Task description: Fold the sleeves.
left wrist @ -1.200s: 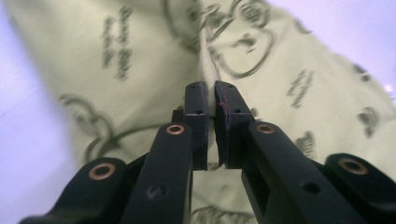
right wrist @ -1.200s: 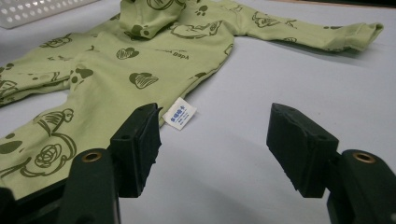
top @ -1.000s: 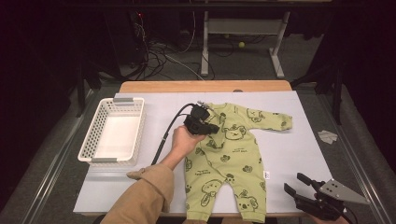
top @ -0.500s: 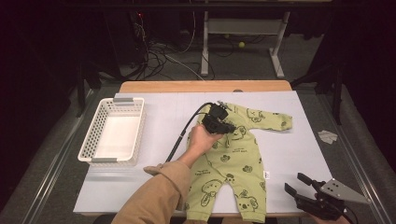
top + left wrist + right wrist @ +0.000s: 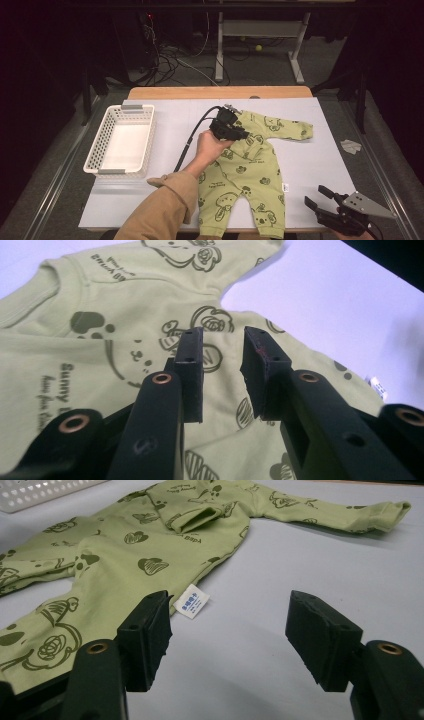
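Green printed baby romper (image 5: 245, 170) of soft cotton lies spread on the pale lilac surface (image 5: 310, 160), one sleeve folded in over the chest, the other stretched toward the far right. Left of it, well apart, stands a white plastic mesh basket (image 5: 102, 145). Over the chest hovers the left gripper (image 5: 234, 131); its jaws have just been opening, a narrow gap between them with nothing pinched. At the near right corner rests the right gripper (image 5: 320, 199), jaws spread wide, near a small white care label (image 5: 192, 600).

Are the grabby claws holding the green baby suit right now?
No. The left gripper has just been opening its jaws above the folded-in sleeve of the romper, nothing between them. The right gripper is open.
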Tool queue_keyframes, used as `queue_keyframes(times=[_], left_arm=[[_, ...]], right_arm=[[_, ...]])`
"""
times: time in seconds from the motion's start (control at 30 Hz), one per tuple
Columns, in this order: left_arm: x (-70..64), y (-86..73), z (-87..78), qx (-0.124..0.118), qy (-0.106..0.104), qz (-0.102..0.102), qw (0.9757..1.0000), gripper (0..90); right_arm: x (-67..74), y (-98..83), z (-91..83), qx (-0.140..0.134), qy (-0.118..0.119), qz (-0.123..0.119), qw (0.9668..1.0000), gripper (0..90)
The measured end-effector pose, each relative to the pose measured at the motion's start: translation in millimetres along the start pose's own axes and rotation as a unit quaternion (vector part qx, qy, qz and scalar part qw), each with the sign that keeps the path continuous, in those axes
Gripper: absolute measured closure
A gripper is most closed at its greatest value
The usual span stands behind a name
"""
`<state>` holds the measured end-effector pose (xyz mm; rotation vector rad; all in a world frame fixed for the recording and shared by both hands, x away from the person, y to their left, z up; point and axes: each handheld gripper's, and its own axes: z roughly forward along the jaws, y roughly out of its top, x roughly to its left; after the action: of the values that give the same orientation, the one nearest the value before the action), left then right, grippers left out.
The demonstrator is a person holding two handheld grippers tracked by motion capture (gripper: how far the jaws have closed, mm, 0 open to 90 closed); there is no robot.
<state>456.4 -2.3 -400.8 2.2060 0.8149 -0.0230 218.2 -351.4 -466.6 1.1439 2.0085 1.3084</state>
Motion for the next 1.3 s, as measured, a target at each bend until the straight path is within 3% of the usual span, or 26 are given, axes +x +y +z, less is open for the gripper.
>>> queue_keyframes(times=[0.37, 0.53, 0.63, 1.07, 1.2, 1.3], left_arm=[[11.8, -16.3, -16.4, -0.003, 0.024, -0.015, 0.9996, 57.8], [13.5, -21.2, -28.9, -0.015, 0.024, -0.020, 0.9994, 52.8], [14.1, -23.7, -30.7, 0.002, 0.046, -0.012, 0.9989, 49.9], [15.3, -35.6, -51.2, -0.009, 0.047, -0.015, 0.9987, 43.6], [12.9, -42.9, -57.5, -0.027, 0.043, -0.027, 0.9984, 41.8], [11.7, -49.2, -61.1, -0.031, 0.048, -0.022, 0.9981, 41.8]], right_arm=[[0.2, 0.1, 0.2, 0.001, -0.001, 0.000, 1.0000, 35.5], [0.5, 0.2, 0.6, 0.002, -0.001, -0.001, 1.0000, 35.5], [0.9, 0.4, 1.0, 0.004, -0.001, -0.002, 1.0000, 35.5], [1.7, 0.5, 1.1, 0.004, -0.001, -0.006, 1.0000, 35.8], [2.8, 1.0, 1.9, 0.006, 0.002, -0.007, 1.0000, 36.0], [3.2, 1.1, 2.3, 0.007, 0.002, -0.008, 0.9999, 36.1]])
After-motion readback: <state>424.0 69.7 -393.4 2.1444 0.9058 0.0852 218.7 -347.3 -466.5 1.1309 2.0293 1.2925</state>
